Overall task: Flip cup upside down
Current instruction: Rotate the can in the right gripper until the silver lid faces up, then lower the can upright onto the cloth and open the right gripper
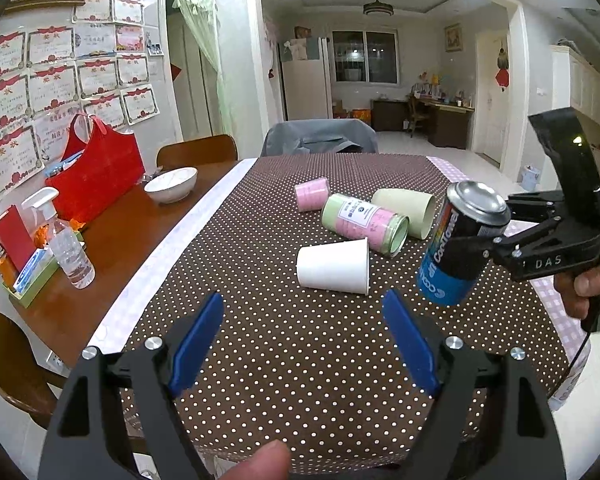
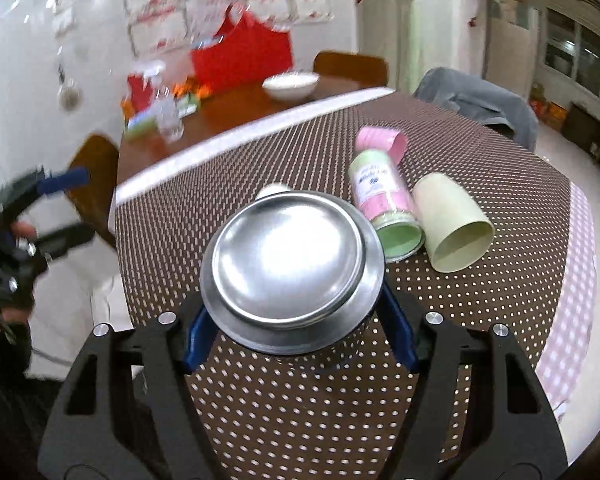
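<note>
My right tongs (image 2: pixel 300 340) grip the can (image 1: pixel 456 244) above the table (image 1: pixel 300 360); my left tongs (image 1: pixel 303 344) gape open near the white cup (image 1: pixel 334 266), which lies left of the can

Both wrist views overlook dotted tablecloth (image 1: pixel 292 344), crosswise

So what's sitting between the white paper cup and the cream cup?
The green-and-pink tin, lying on its side between the white paper cup and cream cup, seen in the left wrist view.
</note>
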